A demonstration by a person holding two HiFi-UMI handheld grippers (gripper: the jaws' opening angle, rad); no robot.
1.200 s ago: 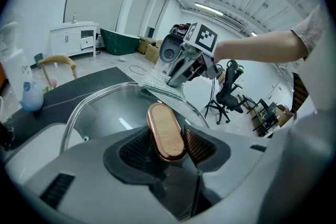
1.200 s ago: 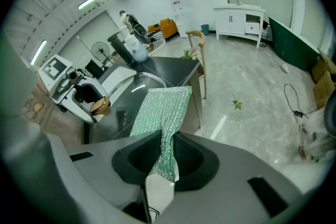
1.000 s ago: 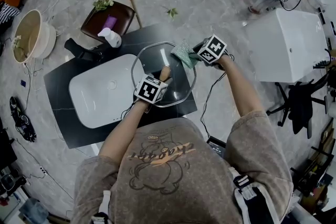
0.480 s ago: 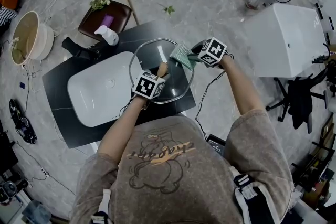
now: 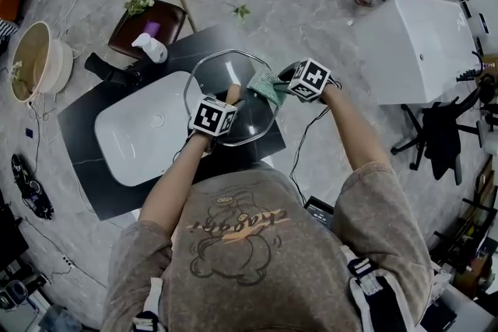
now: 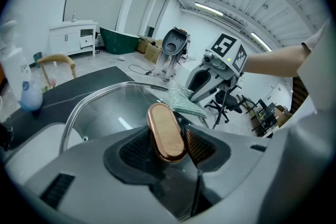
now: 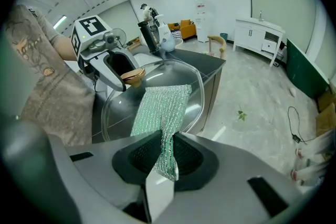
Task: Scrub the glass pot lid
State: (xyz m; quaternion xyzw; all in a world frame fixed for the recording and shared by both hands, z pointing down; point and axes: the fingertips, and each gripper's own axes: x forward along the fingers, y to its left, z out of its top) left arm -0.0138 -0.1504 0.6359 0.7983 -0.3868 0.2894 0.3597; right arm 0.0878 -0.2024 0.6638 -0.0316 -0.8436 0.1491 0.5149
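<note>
The glass pot lid is held over the black counter's right end. My left gripper is shut on its oval wooden handle, which stands upright between the pads. My right gripper is shut on a green mesh scrubbing cloth. The cloth lies flat on the lid's glass near its right rim. In the right gripper view the left gripper shows beyond the lid, on the handle. The left gripper view shows the cloth and the right gripper at the lid's far edge.
A white sink basin is set in the black counter left of the lid. A white soap bottle stands behind it. A brown chair, a round tub and a white cabinet stand on the floor.
The right gripper has slid the cloth a little nearer along the lid's right side. The left gripper still grips the handle, and the lid has barely moved.
</note>
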